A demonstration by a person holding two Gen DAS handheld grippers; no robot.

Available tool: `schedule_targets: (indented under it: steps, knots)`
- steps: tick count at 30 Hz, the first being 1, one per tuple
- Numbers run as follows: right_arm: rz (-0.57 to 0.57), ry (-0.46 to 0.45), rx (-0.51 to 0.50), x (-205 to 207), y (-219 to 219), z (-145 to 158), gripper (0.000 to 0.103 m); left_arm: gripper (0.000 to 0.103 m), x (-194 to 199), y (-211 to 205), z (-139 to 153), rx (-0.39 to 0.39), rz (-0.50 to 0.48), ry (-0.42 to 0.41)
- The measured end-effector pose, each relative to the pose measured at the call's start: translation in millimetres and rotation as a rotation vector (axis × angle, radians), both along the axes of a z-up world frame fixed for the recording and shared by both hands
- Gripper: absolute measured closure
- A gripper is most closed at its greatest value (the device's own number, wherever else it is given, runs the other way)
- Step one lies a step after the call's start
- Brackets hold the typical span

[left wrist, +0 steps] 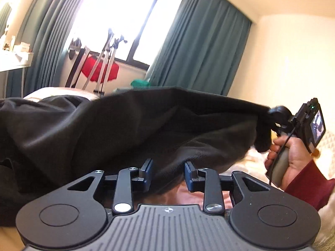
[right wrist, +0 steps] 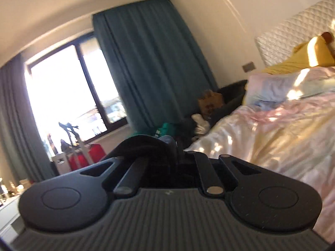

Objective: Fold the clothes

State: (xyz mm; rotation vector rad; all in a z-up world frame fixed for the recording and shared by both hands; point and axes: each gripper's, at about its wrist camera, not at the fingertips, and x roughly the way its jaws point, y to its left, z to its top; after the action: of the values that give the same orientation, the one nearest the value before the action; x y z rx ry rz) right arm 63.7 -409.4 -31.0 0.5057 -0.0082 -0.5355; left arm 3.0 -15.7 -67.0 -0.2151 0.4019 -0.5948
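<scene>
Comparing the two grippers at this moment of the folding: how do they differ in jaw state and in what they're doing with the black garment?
The left gripper has its jaws apart, nothing pinched; the right gripper is clamped on a bunched corner of the black garment. The left sits low beneath the cloth's hanging edge; the right holds its corner up off the bed. Both are the same black hand-held design.

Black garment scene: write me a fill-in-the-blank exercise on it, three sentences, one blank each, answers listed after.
1. The right gripper is shut on a corner of the ____ garment.
2. The left gripper stands ____, with nothing pressed between its pads.
3. The curtains beside the window are ____ in colour.

Missing words: black; open; teal
</scene>
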Motion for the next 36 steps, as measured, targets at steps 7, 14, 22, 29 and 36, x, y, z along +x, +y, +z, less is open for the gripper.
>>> schedule_targets:
  steps: [7, 14, 22, 29, 36]
  knots:
    - [-0.092, 0.259, 0.539, -5, -43, -88, 0.094, 0.043, -2, -17, -7, 0.038, 0.017, -0.017]
    - [-0.167, 0.161, 0.484, -25, -21, -81, 0.094, 0.032, 25, -23, 33, 0.081, 0.02, -0.023]
    - [-0.184, 0.161, 0.444, -15, -22, -89, 0.094, 0.02, 216, -119, 81, 0.236, -0.084, 0.084]
    - [-0.18, 0.167, 0.356, 1, -14, -95, 0.094, 0.022, 390, -210, -4, 0.467, -0.126, 0.345]
    - [-0.177, 0.173, 0.339, 15, -15, -104, 0.094, 0.04, 422, -234, -65, 0.504, -0.133, 0.479]
